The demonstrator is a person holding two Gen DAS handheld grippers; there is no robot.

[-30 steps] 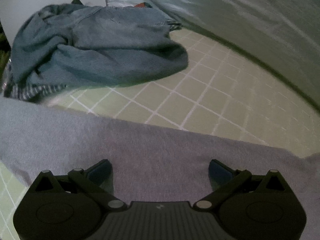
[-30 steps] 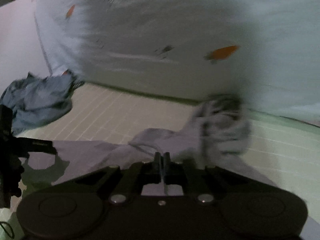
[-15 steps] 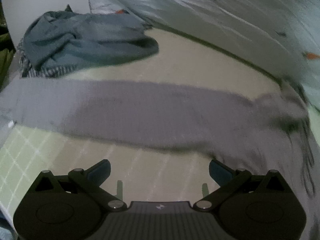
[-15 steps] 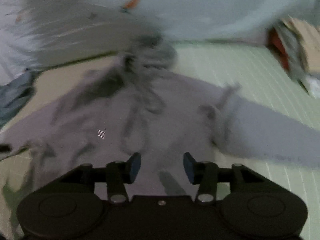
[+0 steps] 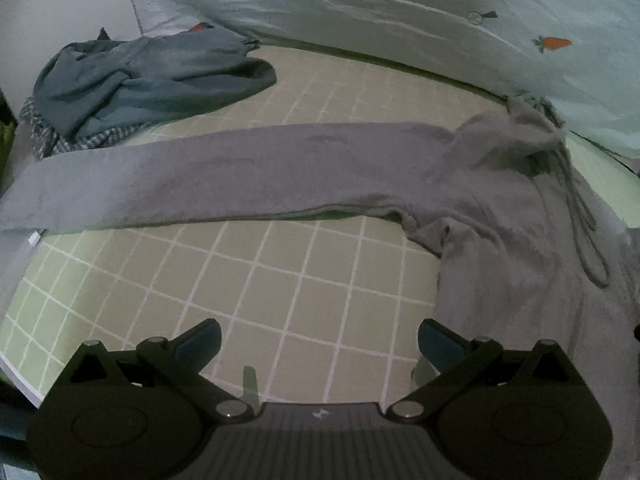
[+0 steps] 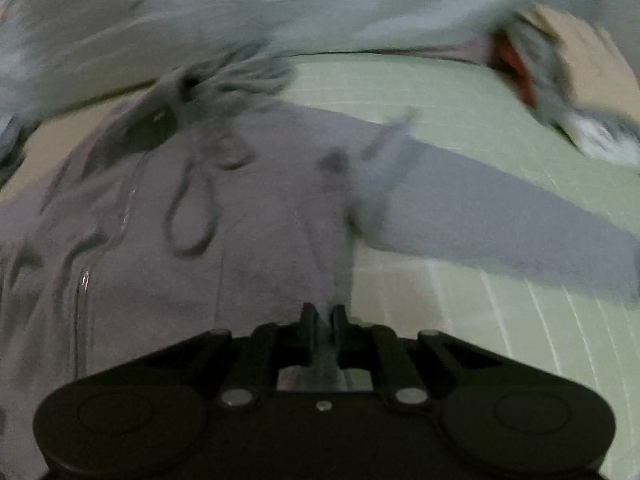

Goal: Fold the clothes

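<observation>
- Left gripper (image 5: 319, 340): fingers spread wide, nothing between them, only checked green sheet (image 5: 280, 280) beneath; hung clear of the cloth.
- Right gripper (image 6: 323, 326): fingers nearly together and closing, with a thin edge of the grey hoodie (image 6: 240, 240) apparently pinched between them at the side seam; picture blurred, so grip noted as probable.
- Grey hoodie lay spread face up on the sheet: one sleeve (image 5: 200, 176) stretched flat toward the blue clothes pile (image 5: 140, 80), hood (image 5: 520, 136) bunched against the pale quilt (image 5: 440, 12), drawstrings looped loose over the chest.
- Judged soft, limp, fairly thick fleece; light, not fragile, likely to sag and drag rather than hold a crease.
- Judged best taken at the cuff and shoulder seam, or along the hem; drawstrings to be avoided.
</observation>
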